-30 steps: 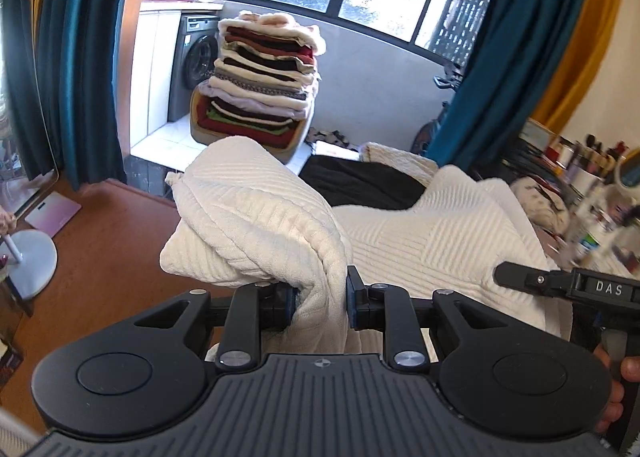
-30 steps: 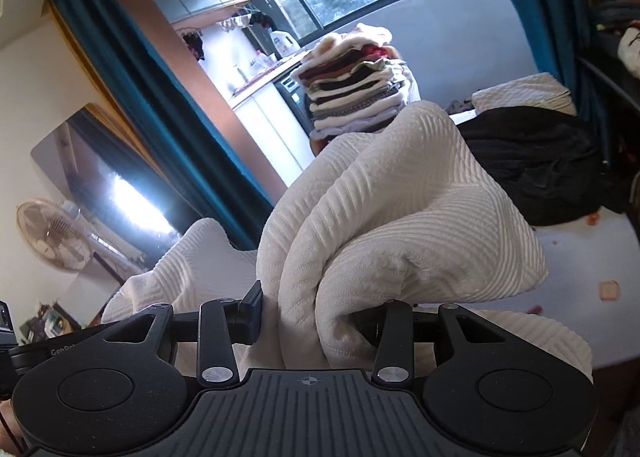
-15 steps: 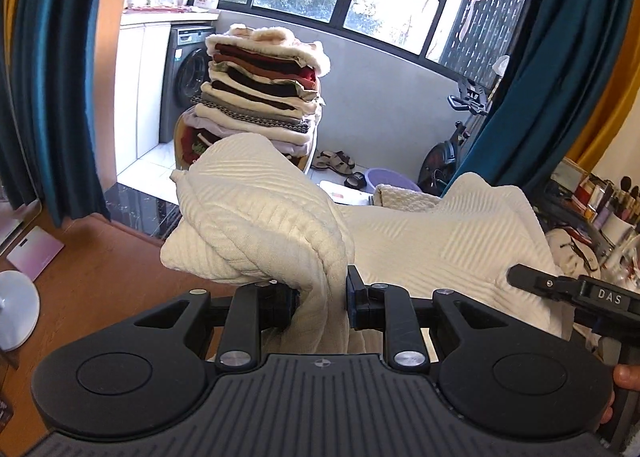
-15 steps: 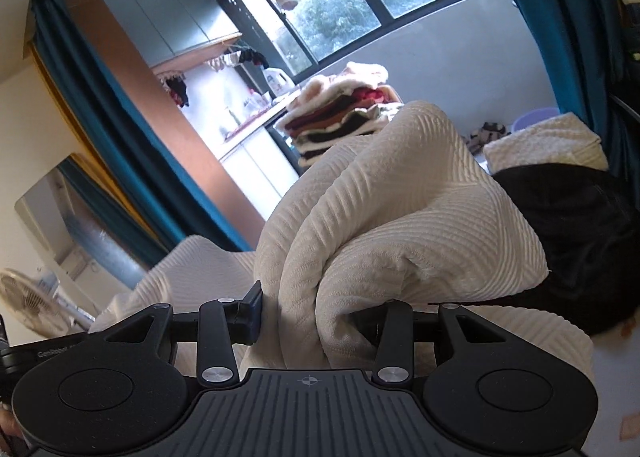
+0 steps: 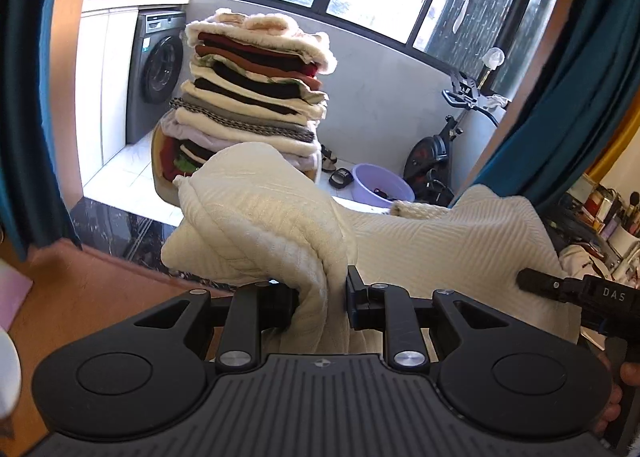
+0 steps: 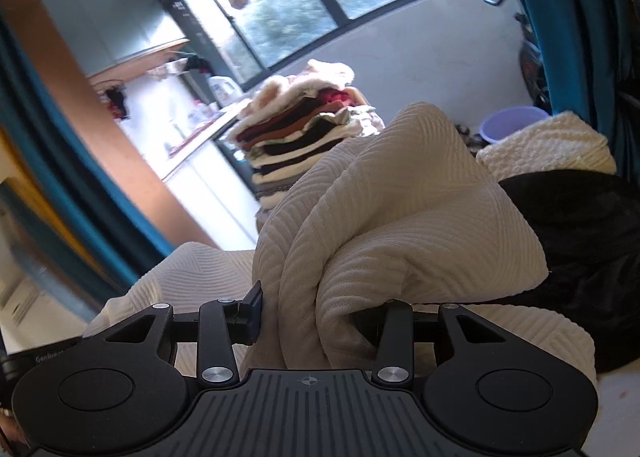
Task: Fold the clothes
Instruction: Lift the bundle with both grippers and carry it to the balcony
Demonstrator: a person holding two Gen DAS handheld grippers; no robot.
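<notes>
Cream ribbed garment (image 5: 440, 241): a thick knit piece held up off any surface between the two grippers, its cloth sagging in a broad sheet from one to the other; the weave shows chevron and stripe ribbing.
Left bunch: a fat fold of the garment bulges up and forward over the left gripper (image 5: 320, 297), whose jaws are clenched on the cloth hanging down between them.
Right bunch: another thick wad rises above the right gripper (image 6: 316, 317); its jaws stand wider and are clamped on that wad, with the right finger mostly buried under the fold.
Right gripper seen from the left view: its black body pokes in at the right edge, just beside the hanging sheet, with a person's fingers (image 5: 614, 397) wrapped on the handle below.
Stack of folded clothes (image 5: 252, 97): a tall pile in cream, dark red, black and grey beyond the garment, its topmost piece fluffy.
Black garment (image 6: 580, 241): lying to the right behind the held cloth, with a cream knit bundle (image 6: 548, 145) past it.
Farther back: washing machine (image 5: 158, 73) at left, lilac basin (image 5: 380, 187) on the pale floor, exercise bike (image 5: 440, 153) beside it, teal curtains (image 5: 576, 77) framing the window.
</notes>
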